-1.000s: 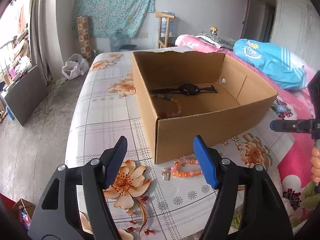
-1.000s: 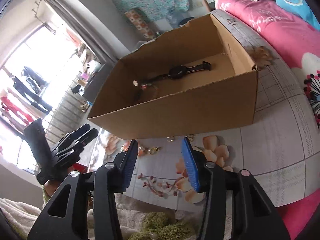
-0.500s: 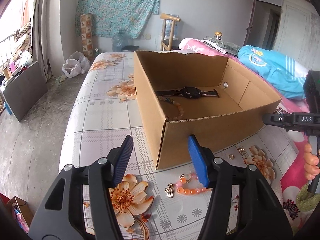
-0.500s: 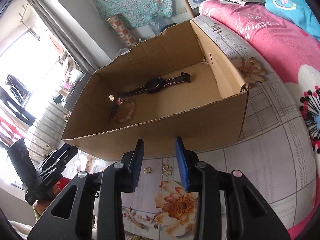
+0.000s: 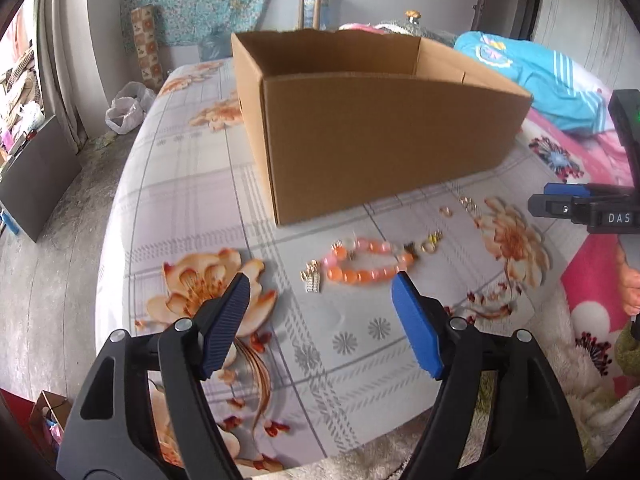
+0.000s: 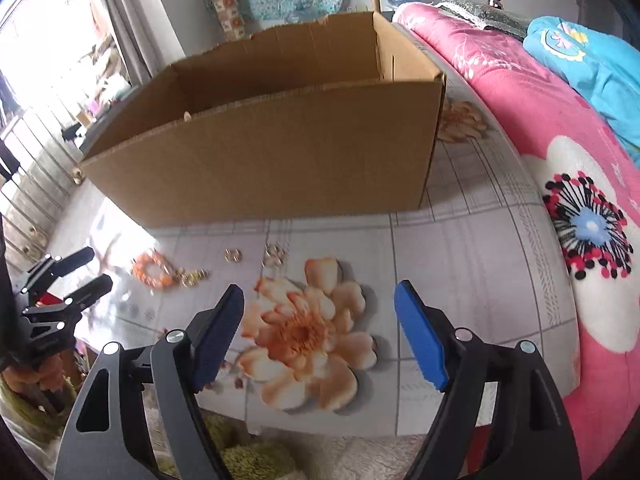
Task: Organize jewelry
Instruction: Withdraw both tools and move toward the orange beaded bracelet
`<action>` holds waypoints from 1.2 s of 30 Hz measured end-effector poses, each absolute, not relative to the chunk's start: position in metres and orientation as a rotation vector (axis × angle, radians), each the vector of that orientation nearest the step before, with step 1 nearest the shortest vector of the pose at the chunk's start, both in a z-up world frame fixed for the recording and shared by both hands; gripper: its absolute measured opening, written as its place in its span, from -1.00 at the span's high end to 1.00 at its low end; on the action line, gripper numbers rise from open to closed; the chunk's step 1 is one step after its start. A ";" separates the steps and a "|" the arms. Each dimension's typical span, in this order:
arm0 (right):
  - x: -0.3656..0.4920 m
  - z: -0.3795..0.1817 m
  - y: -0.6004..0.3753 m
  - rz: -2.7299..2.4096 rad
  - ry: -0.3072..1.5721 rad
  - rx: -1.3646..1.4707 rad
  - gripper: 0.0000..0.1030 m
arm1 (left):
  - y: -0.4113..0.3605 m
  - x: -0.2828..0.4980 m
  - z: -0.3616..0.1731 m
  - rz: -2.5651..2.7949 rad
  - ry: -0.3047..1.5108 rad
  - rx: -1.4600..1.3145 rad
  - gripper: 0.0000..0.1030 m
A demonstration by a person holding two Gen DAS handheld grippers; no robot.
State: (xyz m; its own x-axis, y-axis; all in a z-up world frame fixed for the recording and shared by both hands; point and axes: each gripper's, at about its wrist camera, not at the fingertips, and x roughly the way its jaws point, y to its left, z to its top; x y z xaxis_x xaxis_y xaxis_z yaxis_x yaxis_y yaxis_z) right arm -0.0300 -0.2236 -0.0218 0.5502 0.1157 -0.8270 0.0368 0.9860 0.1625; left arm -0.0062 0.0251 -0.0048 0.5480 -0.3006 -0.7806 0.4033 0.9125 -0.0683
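An orange and pink bead bracelet [image 5: 366,264] with small charms lies on the flowered tablecloth, in front of the brown cardboard box [image 5: 380,128]. My left gripper [image 5: 320,320] hovers just short of the bracelet, its jaws opening with nothing between them. Small gold rings [image 6: 234,256] and earrings [image 6: 275,254] lie near the box wall in the right wrist view, where the bracelet [image 6: 154,268] shows at left. My right gripper [image 6: 318,328] hangs over a printed flower, jaws opening and empty. The box's inside is hidden from both views.
A pink flowered blanket [image 6: 560,184] and a blue garment [image 5: 532,76] lie to the right of the cloth. The cloth's near edge meets a fuzzy green and white fabric [image 6: 248,452]. A person's fingers [image 5: 630,280] hold the right gripper's handle.
Both grippers dropped lower toward the cloth, so the watch and beads inside the box went out of sight. Both pairs of jaws narrowed, then spread wide. The bracelet now lies closer to my left gripper.
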 end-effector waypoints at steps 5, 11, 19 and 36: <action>-0.035 -0.047 -0.217 0.005 1.047 0.137 -0.60 | 0.014 -0.008 -0.026 -0.381 0.962 0.161 -0.39; -0.035 -0.059 -0.204 -0.042 1.037 0.009 -0.88 | 0.011 -0.009 -0.032 -0.339 0.951 0.224 -0.71; -0.036 -0.063 -0.212 -0.018 1.019 0.022 -0.88 | 0.016 -0.008 -0.036 -0.322 0.954 0.187 -0.87; -0.045 -0.062 -0.209 -0.005 1.014 0.002 -0.88 | 0.018 -0.006 -0.035 -0.308 0.956 0.164 -0.87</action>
